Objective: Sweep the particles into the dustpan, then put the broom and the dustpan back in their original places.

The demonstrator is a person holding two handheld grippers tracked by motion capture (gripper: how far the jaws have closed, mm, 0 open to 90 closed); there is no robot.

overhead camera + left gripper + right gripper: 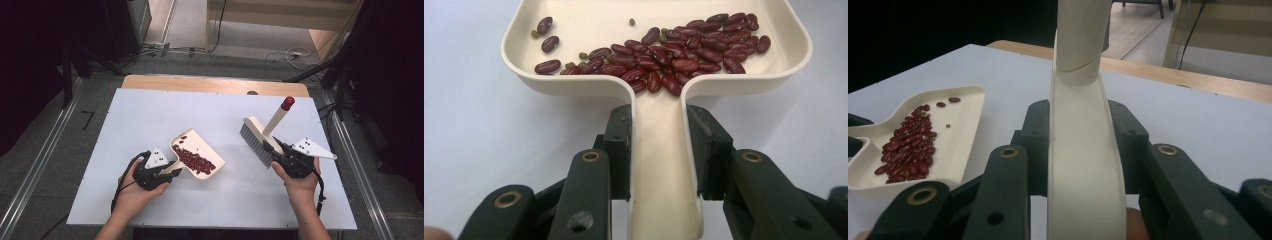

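From the high view, the left gripper clamps the handle of a cream dustpan that extends ahead of its jaws over the white table. A heap of red beans lies in the pan, just past the jaw tips. The right gripper grips a cream brush; the grey bristles sit just ahead of the jaws, and the red-capped handle rises beyond them. The two tools are well apart.

In the left gripper view, both black jaws press on the dustpan's narrow handle, one on each side. Directly beyond the jaw tips the pan widens, holding the red beans and a few small green beans.

In the right gripper view, the jaws close on the cream back of the brush, which stands between them and rises above them. To the left of the jaws lies the dustpan with the red beans.
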